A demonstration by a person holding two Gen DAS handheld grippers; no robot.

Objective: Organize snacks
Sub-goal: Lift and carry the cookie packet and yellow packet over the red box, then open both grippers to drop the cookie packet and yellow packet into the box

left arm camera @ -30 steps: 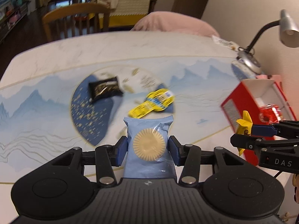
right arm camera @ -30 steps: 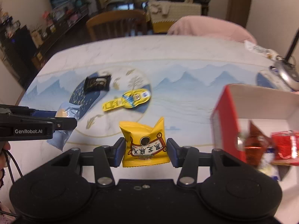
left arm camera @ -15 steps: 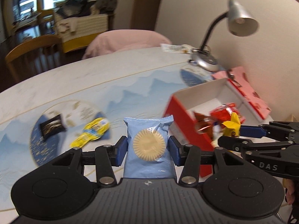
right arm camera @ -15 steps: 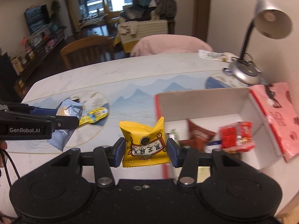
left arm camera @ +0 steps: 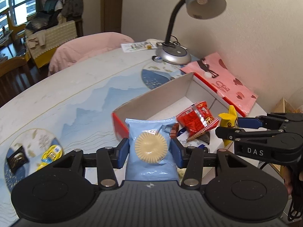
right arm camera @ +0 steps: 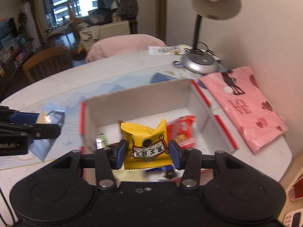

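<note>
**A:** What have you got in hand?

**B:** Two snacks. My left gripper (left arm camera: 150, 149) is clamped on the blue packet (left arm camera: 150, 147), pads on its two side edges, the round biscuit showing between them. My right gripper (right arm camera: 145, 151) is clamped the same way on the yellow packet (right arm camera: 146, 143).

**A:** Where are they now?

**B:** Both are held in the air at the box (left arm camera: 151, 99). The yellow one hangs over its open inside, above the red packet (right arm camera: 182, 131) and other wrappers lying there. The blue one is at the near-left corner, about over the wall, I judge.

**A:** How do they handle?

**B:** Light, I'd say, and puffy. The film looks slick and crinkles. The biscuit is probably brittle, so I'd squeeze no harder than this. A side hold across the middle suits them; the crimped ends would likely slip.

**A:** Anything left on the table (left arm camera: 79, 79)?

**B:** Yes: a yellow wrapper (left arm camera: 50, 154) and a black packet (left arm camera: 16, 158) on the round print at far left. The lamp (left arm camera: 174, 55) and a pink bag (left arm camera: 226, 81) sit beyond the box, clear of my drop.
</note>
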